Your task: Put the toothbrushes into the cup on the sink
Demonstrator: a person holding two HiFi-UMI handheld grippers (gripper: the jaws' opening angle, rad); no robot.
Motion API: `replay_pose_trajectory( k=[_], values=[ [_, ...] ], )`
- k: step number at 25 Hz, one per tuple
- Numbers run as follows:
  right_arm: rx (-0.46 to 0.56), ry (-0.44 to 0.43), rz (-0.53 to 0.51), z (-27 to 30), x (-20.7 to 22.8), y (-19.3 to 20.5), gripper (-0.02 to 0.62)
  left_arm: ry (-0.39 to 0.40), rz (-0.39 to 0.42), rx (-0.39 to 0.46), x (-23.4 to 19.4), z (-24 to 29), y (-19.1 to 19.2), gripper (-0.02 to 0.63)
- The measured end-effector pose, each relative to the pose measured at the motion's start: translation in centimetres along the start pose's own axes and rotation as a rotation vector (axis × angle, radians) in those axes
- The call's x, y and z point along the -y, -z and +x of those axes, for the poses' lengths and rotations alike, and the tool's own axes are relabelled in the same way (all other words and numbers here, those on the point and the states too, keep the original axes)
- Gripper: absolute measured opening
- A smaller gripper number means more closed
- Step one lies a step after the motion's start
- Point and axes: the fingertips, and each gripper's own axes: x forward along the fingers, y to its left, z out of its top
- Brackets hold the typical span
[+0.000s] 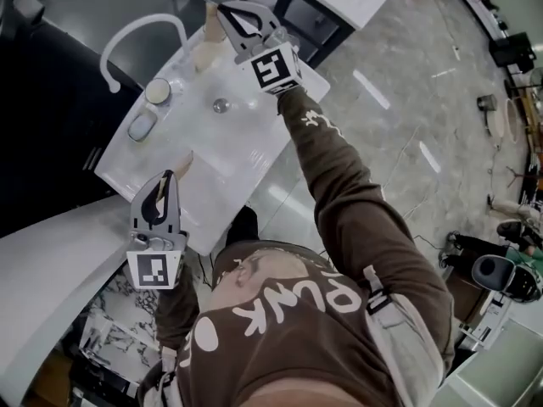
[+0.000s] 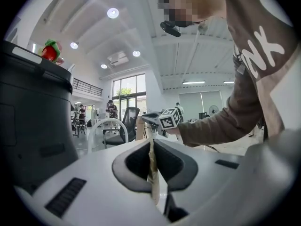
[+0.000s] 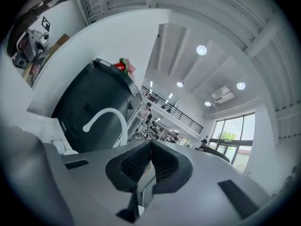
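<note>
Two toothbrushes are in hand: my left gripper is clamped tight on one toothbrush, my right gripper on a second toothbrush, both above the sink. I judge this the carry; next each needs tipping upright into the cup beside the faucet
</note>
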Motion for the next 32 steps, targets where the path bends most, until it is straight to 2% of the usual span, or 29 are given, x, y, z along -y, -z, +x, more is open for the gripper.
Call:
replay_pose_trajectory(
  k=[7,15,22,28,29,31,32],
  values=[
    [-0.090,-0.008,0.015,5.8,1.0,7.5,0.011,-0.011,-0.018,-0.022,-1.4,1.6,0.4,0.005],
    [-0.228,-0.046,0.040,7.9,-1.6,15.4,0.012,-0.021,-0.022,-0.050,-2.2,2.2,1.6,0.005],
    [-0.260,-0.039,0.086,7.9,-2.3,17.5,0.012,-0.019,-0.016,-0.050,-2.1,2.4,1.5,0.005],
    [-0.234,-0.054,0.114,7.9,-2.5,16.8,0.028,-0.027,-0.017,-0.047,-2.2,2.1,1.7,0.005],
    [-0.225,-0.065,0.118,7.8,-2.6,16.4,0.057,-0.025,-0.014,-0.047,-2.1,2.1,1.7,0.005],
    [-0.194,-0.089,0.137,7.6,-3.0,15.3,0.196,-0.023,-0.010,-0.045,-1.9,2.1,1.5,0.005],
    [-0.172,-0.098,0.142,7.5,-3.1,14.5,0.221,-0.021,-0.008,-0.044,-1.8,2.1,1.4,0.005]
  ],
)
